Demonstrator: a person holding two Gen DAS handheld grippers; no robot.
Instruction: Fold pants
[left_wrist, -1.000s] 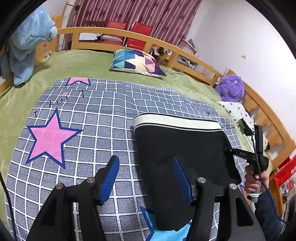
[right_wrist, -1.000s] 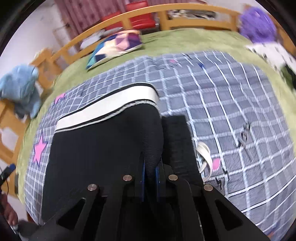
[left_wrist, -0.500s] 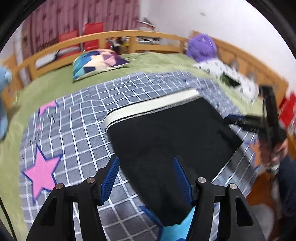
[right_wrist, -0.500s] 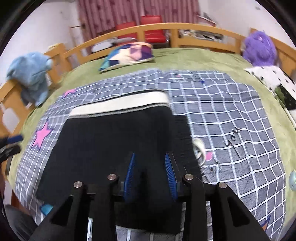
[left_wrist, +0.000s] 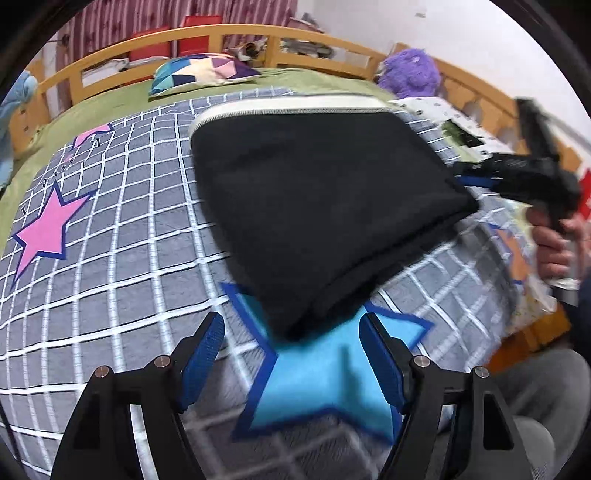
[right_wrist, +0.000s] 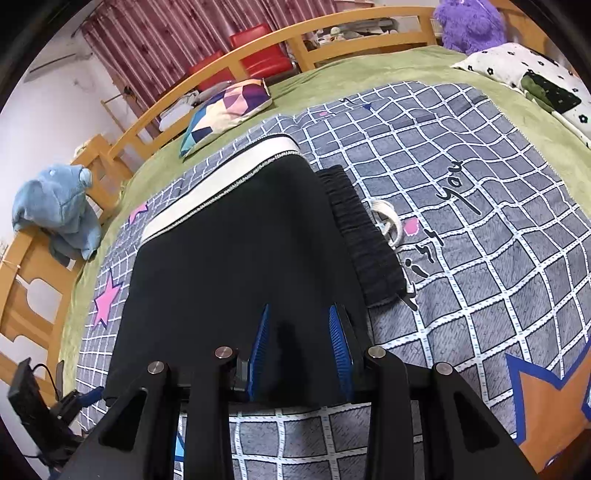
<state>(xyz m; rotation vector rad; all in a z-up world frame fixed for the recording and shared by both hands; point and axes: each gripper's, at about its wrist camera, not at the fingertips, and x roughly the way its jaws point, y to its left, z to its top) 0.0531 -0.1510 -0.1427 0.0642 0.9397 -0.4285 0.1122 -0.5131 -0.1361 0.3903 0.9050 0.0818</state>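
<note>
The black pants (left_wrist: 317, 199) lie folded flat on the grey checked blanket (left_wrist: 122, 236), white side stripe (left_wrist: 288, 105) at the far edge. In the right wrist view the pants (right_wrist: 229, 266) show the ribbed waistband (right_wrist: 364, 240) and a white drawstring (right_wrist: 388, 221) on the right. My left gripper (left_wrist: 291, 354) is open and empty, just short of the pants' near corner, above a blue star. My right gripper (right_wrist: 299, 347) is open over the near edge of the pants, holding nothing; it also shows in the left wrist view (left_wrist: 480, 181) beside the fold.
A patterned pillow (left_wrist: 203, 72) and a purple plush toy (left_wrist: 410, 74) lie at the far side of the green bed. A white flowered cloth (right_wrist: 528, 77) lies at the right. A blue garment (right_wrist: 59, 210) hangs on the wooden bed rail (right_wrist: 33, 280).
My right gripper opened and let go of the pants, which now lie flat. My left gripper drew back toward the bed's near edge, off the pants' corner.
</note>
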